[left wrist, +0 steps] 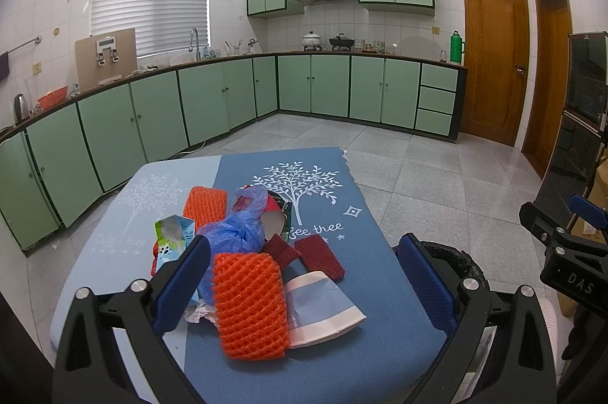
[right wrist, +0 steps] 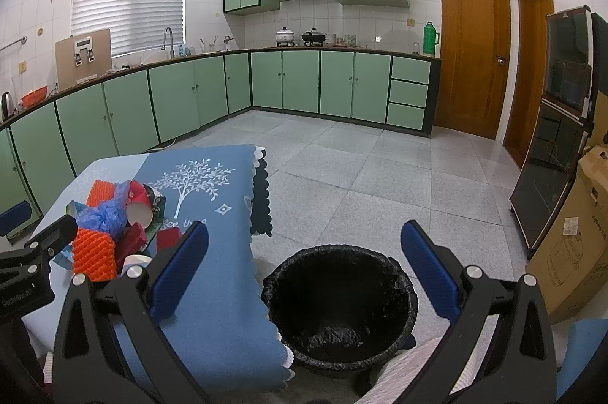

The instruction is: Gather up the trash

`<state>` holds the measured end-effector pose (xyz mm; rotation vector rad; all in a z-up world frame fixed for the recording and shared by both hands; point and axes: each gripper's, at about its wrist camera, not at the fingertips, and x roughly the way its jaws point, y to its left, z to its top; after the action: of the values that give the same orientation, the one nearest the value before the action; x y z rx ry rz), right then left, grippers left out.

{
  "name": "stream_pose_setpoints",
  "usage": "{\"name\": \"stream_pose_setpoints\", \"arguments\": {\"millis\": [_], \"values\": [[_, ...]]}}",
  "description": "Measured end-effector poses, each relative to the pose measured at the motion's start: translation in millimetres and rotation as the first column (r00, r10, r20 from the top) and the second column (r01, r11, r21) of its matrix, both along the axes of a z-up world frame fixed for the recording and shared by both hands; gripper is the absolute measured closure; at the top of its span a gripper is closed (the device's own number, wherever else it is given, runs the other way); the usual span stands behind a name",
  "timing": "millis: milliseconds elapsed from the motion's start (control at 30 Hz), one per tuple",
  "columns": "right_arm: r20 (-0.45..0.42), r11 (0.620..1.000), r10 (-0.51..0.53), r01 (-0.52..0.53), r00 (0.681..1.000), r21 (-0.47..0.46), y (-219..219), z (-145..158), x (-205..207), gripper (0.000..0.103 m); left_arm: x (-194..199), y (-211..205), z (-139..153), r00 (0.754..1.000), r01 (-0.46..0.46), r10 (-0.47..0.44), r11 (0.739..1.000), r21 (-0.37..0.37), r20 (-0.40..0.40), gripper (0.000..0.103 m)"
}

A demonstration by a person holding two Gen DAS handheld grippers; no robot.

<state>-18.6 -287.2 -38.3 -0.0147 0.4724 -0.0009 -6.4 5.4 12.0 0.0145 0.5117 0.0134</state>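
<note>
A pile of trash lies on the blue table (left wrist: 380, 328): a near orange foam net (left wrist: 249, 305), a second orange net (left wrist: 205, 202), a crumpled blue plastic bag (left wrist: 239, 225), a red paper cup (left wrist: 275, 216), a flattened white paper cup (left wrist: 323, 305), two dark red pads (left wrist: 319, 258) and a small carton (left wrist: 173, 233). My left gripper (left wrist: 304, 286) is open and empty, its fingers either side of the near net and white cup. My right gripper (right wrist: 304, 275) is open and empty above the black-lined bin (right wrist: 338, 305), which holds nothing I can see. The pile also shows in the right wrist view (right wrist: 110, 233).
The bin stands on the tiled floor (right wrist: 380, 183) just right of the table (right wrist: 212, 290). Green cabinets (right wrist: 171, 96) run along the left and far walls. A dark glass cabinet (right wrist: 551, 138) and a cardboard box (right wrist: 570, 244) stand at the right.
</note>
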Motion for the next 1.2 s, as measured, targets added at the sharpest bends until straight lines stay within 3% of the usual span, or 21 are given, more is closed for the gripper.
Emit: {"name": "stream_pose_setpoints", "arguments": {"millis": [533,1200], "values": [[0.000,1.000,0.000,0.000,1.000,-0.003,-11,2,3,0.005,0,0,0,1.000,0.000,0.000,1.000,0.001,0.000,0.006],[-0.019,0.999,0.034,-0.033,0.999,0.023,16,0,12,0.005,8,24,-4,0.998,-0.055,0.055,0.998,-0.015,0.004,0.006]]}}
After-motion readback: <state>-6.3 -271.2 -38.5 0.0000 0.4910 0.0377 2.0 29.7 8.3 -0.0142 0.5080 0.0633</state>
